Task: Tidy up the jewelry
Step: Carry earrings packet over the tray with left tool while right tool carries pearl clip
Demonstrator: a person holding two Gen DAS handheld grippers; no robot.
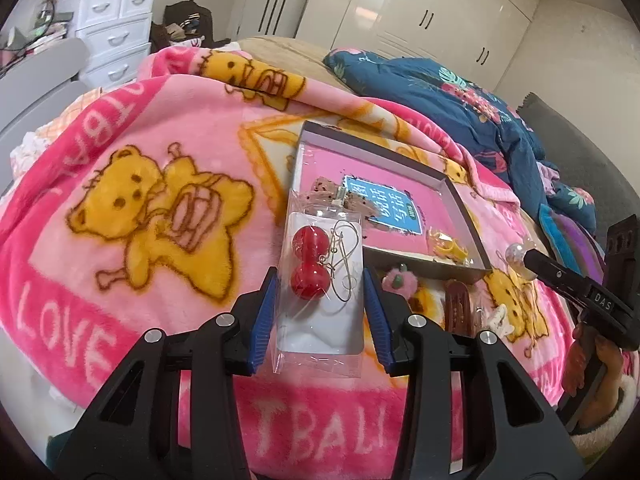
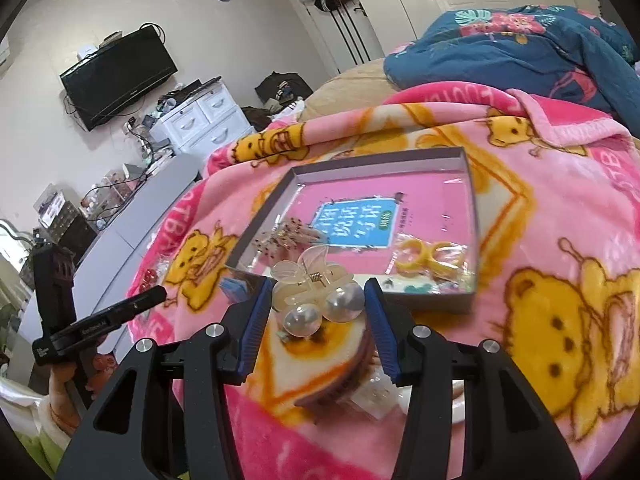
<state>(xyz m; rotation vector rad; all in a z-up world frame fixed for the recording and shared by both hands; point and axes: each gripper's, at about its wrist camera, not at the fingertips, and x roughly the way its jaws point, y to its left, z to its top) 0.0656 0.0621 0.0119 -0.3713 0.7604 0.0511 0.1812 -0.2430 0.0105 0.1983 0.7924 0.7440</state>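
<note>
- Between the left gripper's [image 1: 320,312] blue pads, pinched, a clear plastic packet of red ball earrings [image 1: 320,280] runs lengthwise away from the camera.
- Right gripper [image 2: 318,316] pinches a cream pearl hair claw [image 2: 316,296].
- Grey shallow cardboard box [image 2: 468,184] holds yellow rings [image 2: 424,258] and a brown spotted piece [image 2: 280,240].

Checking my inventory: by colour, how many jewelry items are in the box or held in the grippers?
Red, earring packet in left gripper: 1
Cream, hair claw in right gripper: 1
Yellow, ring packet in box: 1
Brown, speckled piece in box: 1
Total: 4
</note>
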